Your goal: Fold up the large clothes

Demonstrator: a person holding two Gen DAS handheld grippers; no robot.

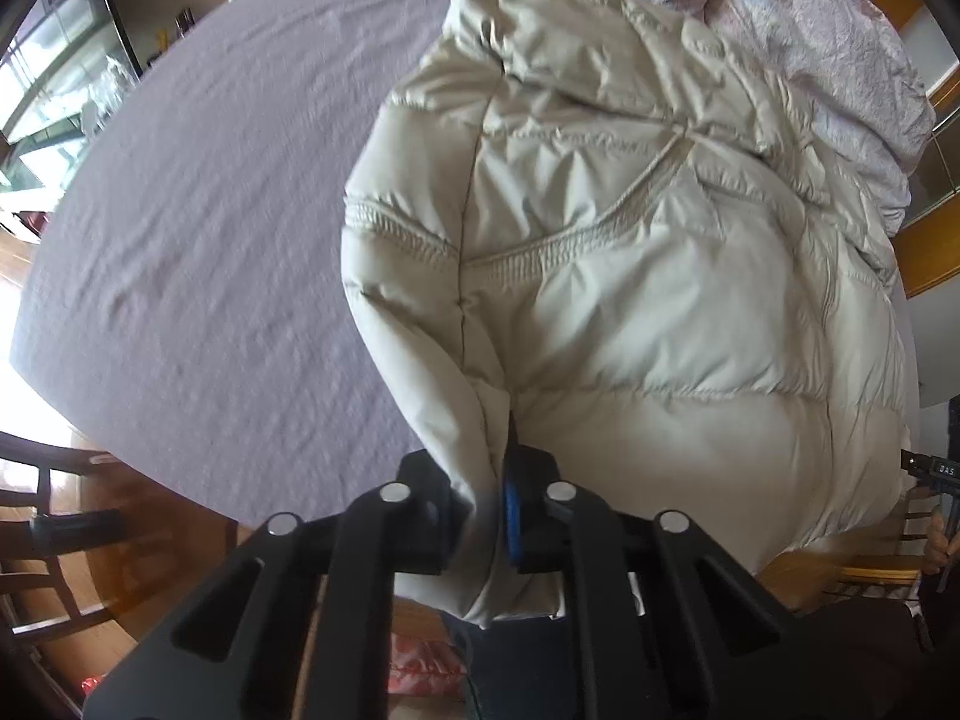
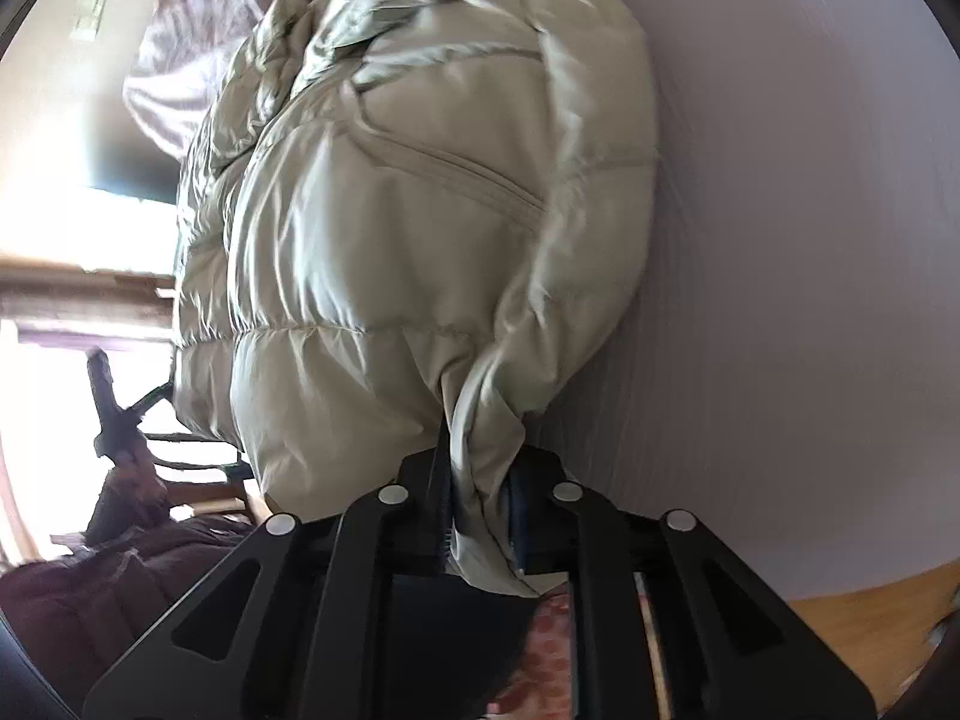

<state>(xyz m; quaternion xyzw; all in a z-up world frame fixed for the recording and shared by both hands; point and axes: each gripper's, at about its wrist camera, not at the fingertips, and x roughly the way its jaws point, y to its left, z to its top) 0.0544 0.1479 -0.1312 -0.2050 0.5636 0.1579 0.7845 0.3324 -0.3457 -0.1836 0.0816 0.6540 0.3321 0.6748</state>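
A cream puffer jacket (image 1: 648, 276) lies on the lilac bed sheet (image 1: 210, 228), hood toward the far end. My left gripper (image 1: 489, 510) is shut on a bunched fold of the jacket's hem at the near edge of the bed. In the right wrist view the same jacket (image 2: 408, 228) fills the middle, blurred by motion. My right gripper (image 2: 480, 516) is shut on another pinch of the jacket's hem, with the sheet (image 2: 780, 240) to its right.
A crumpled floral quilt (image 1: 810, 30) lies at the head of the bed. Wooden bed frame (image 1: 924, 252) runs along the right. A dark wooden chair (image 1: 42, 540) stands at lower left, a window (image 1: 54, 72) at upper left. Wood floor (image 2: 864, 630) shows beside the bed.
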